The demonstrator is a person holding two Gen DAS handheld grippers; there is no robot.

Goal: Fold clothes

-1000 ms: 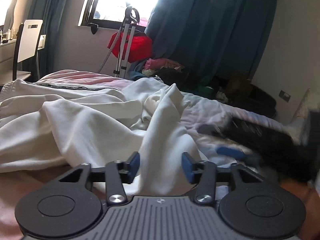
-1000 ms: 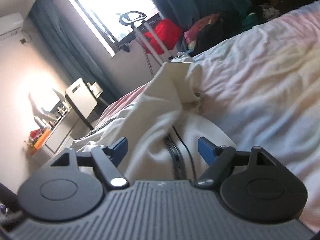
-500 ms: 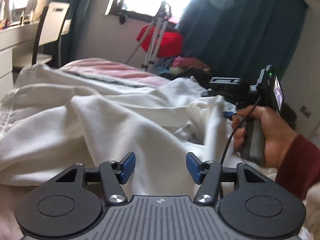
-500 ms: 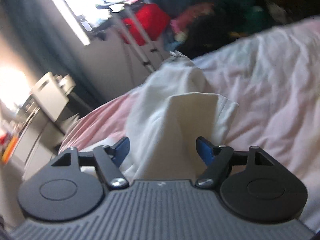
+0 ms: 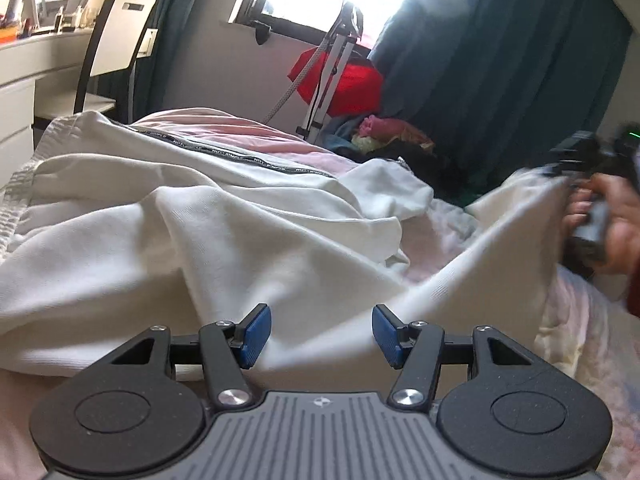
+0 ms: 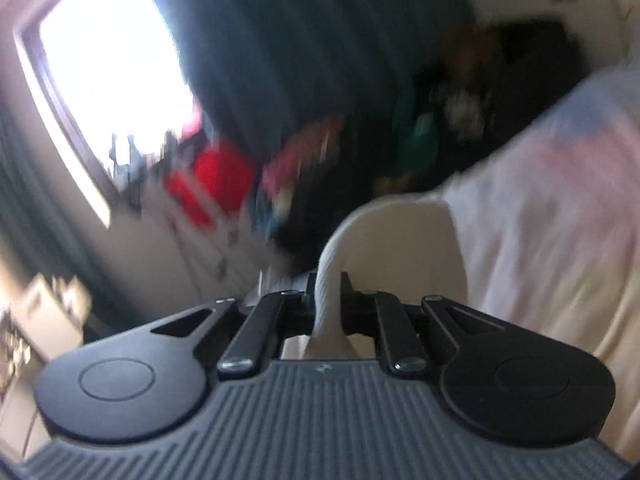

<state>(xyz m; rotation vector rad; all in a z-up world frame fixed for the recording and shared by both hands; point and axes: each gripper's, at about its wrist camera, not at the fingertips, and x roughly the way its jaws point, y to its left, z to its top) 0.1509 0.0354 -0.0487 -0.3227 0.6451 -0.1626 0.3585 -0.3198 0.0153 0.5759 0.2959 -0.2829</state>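
Currently, a cream garment [image 5: 224, 240] lies crumpled across the bed [image 5: 432, 236]. The right gripper [image 6: 328, 300], far right, is clamped on a fabric edge, apparently stretching it out. The left gripper [image 5: 320, 334] is spread apart just over near cloth; it likely needs to pinch there next.

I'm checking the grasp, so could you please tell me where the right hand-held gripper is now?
In the left wrist view, the right hand-held gripper is blurred at the far right, above the pink bedsheet, holding up a stretched edge of the white garment.
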